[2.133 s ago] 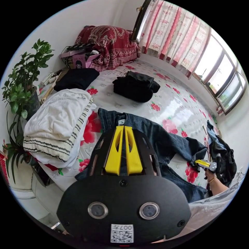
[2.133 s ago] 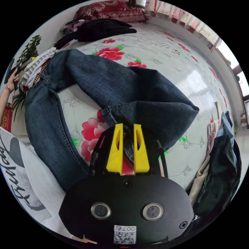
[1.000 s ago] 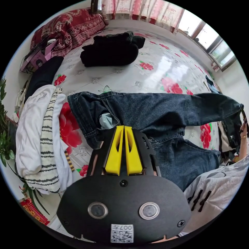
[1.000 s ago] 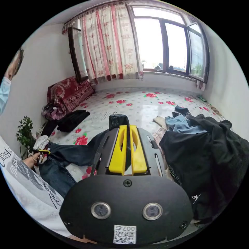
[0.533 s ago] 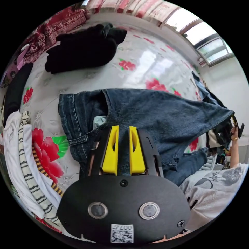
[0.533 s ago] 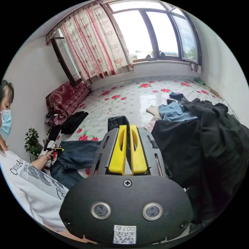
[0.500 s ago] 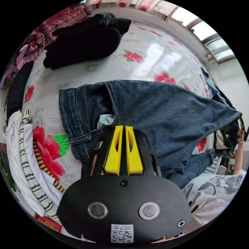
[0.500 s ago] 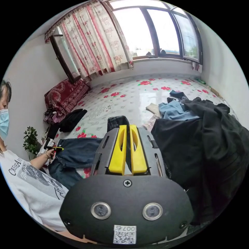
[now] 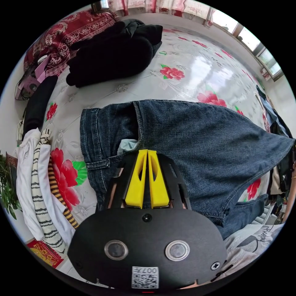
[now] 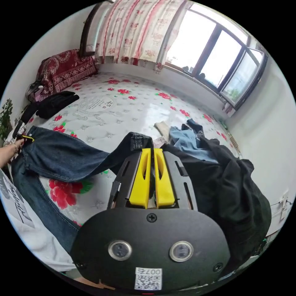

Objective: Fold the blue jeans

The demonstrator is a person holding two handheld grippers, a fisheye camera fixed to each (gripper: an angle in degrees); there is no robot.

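Both claws on dark blue jeans [image 9: 191, 138]

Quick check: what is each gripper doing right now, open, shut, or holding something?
Left gripper: shut on the blue jeans at the waist end.
Right gripper: shut on the jeans at a leg end.

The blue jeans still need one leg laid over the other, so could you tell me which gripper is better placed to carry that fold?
Probably the right gripper: it pinches the leg's hem, lifted off the bed, while the left gripper anchors the blue jeans at the waist.
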